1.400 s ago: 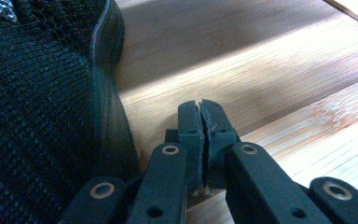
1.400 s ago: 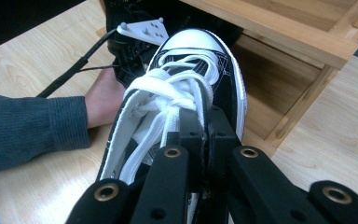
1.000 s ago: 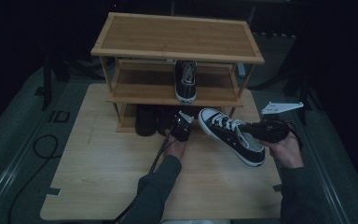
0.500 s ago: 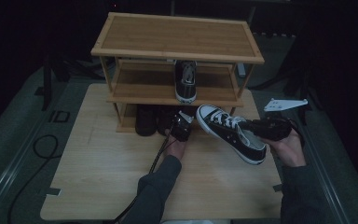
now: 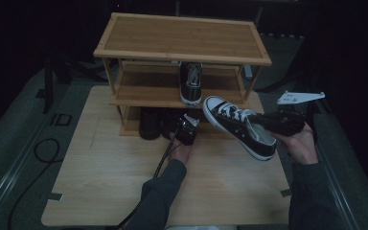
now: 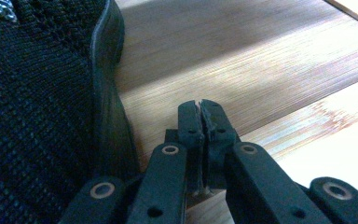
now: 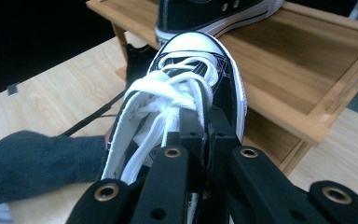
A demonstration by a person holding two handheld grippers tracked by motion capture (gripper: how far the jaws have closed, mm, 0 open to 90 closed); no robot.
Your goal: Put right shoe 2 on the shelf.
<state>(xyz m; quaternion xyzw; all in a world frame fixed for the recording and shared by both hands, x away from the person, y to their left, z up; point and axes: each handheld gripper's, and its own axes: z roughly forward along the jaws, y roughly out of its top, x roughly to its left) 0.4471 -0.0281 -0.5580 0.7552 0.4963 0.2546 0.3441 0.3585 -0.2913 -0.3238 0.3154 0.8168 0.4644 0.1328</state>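
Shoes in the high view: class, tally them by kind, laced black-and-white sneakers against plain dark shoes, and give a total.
Black-and-white sneakers: 2, one on the rack's middle shelf, one held up at the right
Plain dark shoes: 2, low in the rack
Total: 4

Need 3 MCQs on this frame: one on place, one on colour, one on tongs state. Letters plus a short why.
1. Where is the sneaker that the right tongs hold?
A. in the air in front of the rack
B. on the rack's top board
C. on the floor

2. What colour are that sneaker's laces?
A. red
B. white
C. black

3. How do the left tongs stand?
A. wide open
B. shut on a sneaker
C. shut on nothing

Key:
1 A: the high view shows it tilted, clear of the table, before the rack.
2 B: white laces over a black upper.
3 C: the left gripper view shows the jaws together, with the dark shoe beside them, not between them.
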